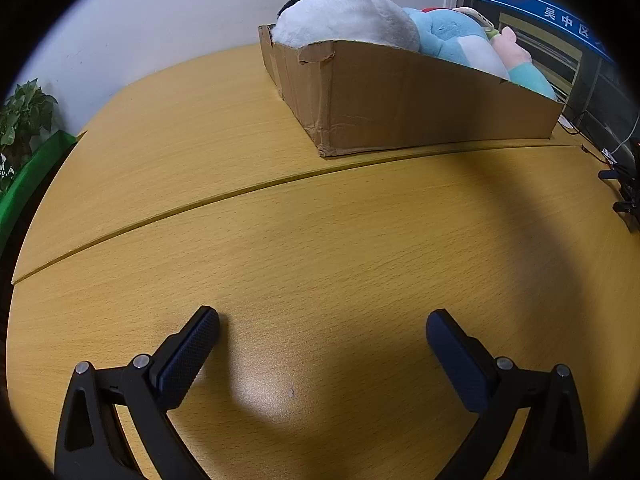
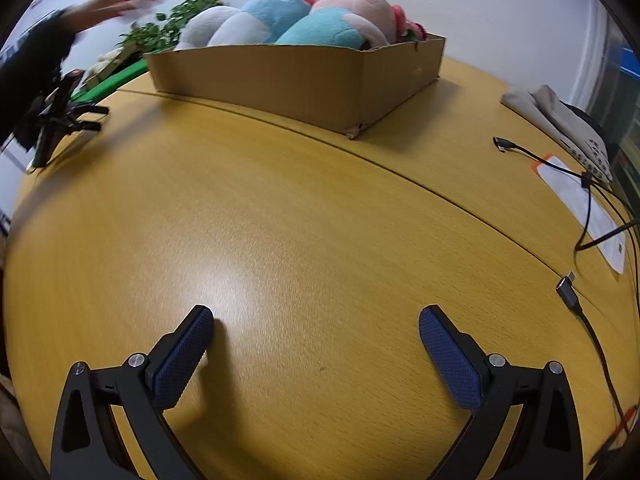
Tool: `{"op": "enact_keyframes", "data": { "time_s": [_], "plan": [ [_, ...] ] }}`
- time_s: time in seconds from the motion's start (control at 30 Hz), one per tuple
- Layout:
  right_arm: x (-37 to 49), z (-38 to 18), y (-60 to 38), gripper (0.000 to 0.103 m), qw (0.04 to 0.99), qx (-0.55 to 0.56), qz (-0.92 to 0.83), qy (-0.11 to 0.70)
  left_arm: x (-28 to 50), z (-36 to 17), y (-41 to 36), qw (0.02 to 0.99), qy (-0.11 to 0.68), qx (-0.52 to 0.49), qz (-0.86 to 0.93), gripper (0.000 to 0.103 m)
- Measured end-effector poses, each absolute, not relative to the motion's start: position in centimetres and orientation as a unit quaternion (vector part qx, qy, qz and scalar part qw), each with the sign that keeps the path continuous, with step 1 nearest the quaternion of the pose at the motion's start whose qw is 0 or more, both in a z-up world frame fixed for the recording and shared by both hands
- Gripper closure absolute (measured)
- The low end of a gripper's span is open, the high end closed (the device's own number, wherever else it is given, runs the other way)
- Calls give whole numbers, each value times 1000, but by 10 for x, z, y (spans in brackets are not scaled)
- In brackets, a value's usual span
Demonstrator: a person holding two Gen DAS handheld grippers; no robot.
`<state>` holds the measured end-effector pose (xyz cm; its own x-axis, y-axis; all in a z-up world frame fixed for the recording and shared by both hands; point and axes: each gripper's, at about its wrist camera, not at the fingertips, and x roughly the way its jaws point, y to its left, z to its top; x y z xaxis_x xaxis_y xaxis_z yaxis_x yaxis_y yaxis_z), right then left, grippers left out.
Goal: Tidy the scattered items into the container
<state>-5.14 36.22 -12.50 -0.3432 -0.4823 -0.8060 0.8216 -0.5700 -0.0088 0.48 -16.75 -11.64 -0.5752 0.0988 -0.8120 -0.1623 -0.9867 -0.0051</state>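
A low cardboard box (image 1: 400,108) stands at the far side of the wooden table (image 1: 280,240), heaped with plush toys: a white one (image 1: 344,16), a blue one (image 1: 448,28) and a pink one (image 1: 516,46). My left gripper (image 1: 322,322) is open and empty, low over the bare table well in front of the box. In the right wrist view the box (image 2: 296,80) holds the blue plush (image 2: 280,4) and pink plush (image 2: 368,8). My right gripper (image 2: 316,318) is open and empty over the table. The left gripper (image 2: 60,116) shows at the far left.
A green-potted plant (image 1: 24,120) stands off the table's left edge. Black cables (image 2: 580,176), a white paper slip (image 2: 592,216), a USB plug (image 2: 568,288) and folded grey cloth (image 2: 560,120) lie at the table's right. A blurred hand (image 2: 120,0) is raised at the upper left.
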Motion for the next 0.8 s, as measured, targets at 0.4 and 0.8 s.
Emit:
{"op": "enact_keyframes", "data": {
  "time_s": [0.4, 0.8],
  "plan": [
    [-38, -124, 361, 0, 459, 385, -764, 241, -5, -122, -160, 7, 1, -456, 890, 0],
    [-41, -125, 364, 0, 462, 384, -762, 242, -6, -122, -161, 8, 3, -456, 890, 0]
  ]
}}
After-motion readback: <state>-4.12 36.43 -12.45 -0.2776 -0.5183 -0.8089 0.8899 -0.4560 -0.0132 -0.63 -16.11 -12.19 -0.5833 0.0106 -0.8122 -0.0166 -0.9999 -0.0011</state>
